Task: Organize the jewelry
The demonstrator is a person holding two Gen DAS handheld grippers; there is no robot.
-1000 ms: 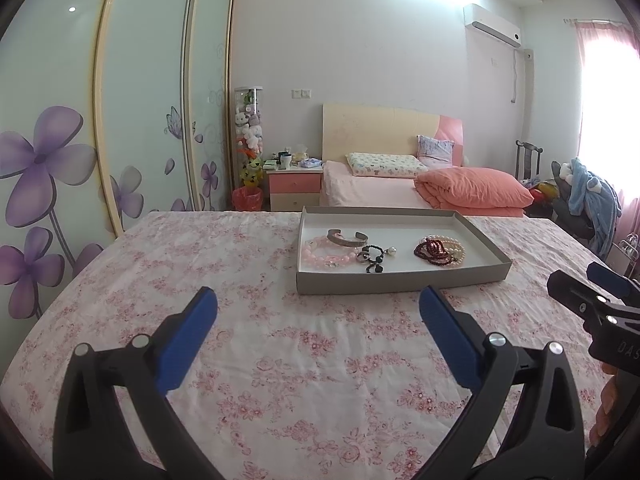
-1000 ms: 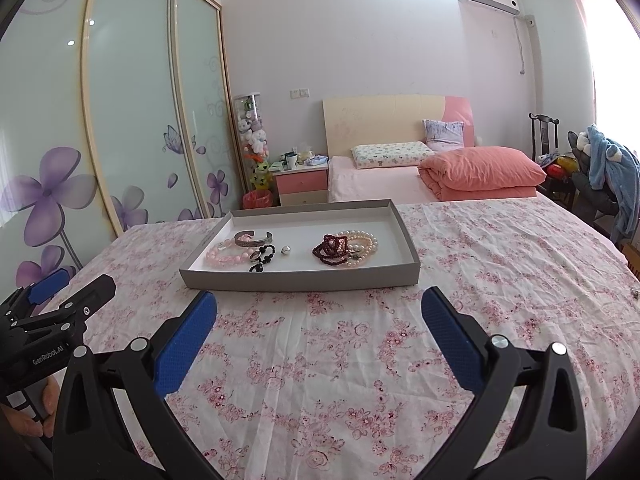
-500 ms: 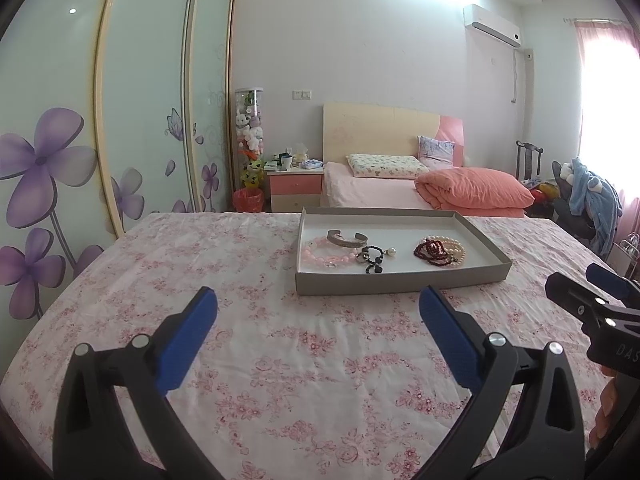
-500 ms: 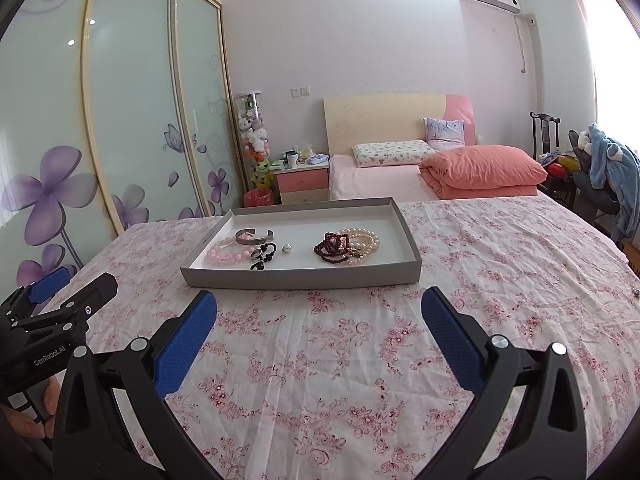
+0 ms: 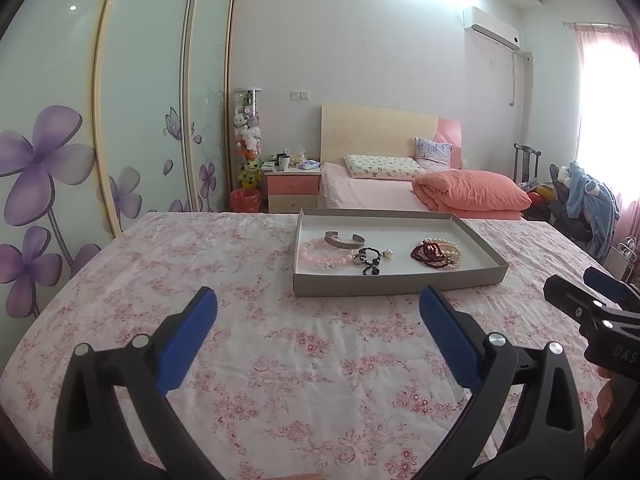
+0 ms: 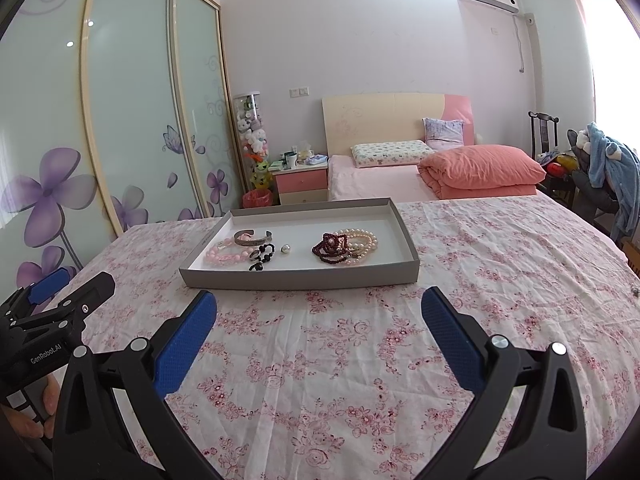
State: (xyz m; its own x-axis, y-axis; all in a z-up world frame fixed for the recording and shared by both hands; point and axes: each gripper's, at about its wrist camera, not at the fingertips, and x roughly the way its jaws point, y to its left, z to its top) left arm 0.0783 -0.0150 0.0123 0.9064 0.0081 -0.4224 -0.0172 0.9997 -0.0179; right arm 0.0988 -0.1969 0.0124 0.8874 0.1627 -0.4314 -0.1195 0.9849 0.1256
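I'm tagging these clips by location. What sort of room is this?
Most likely a home bedroom. A bed with pillows and a folded pink quilt stands at the back, a nightstand beside it, and sliding wardrobe doors with purple flowers line the left wall.

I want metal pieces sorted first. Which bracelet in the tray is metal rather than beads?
The silver cuff, an open band at the tray's left end, just behind the pink bead bracelet. The dark red and pearl ones are beaded strands.

Matt cardboard tray [image 5: 394, 282] on floral cloth bedsheet [image 5: 280, 344]; shiny metal bangle [image 5: 343, 240].
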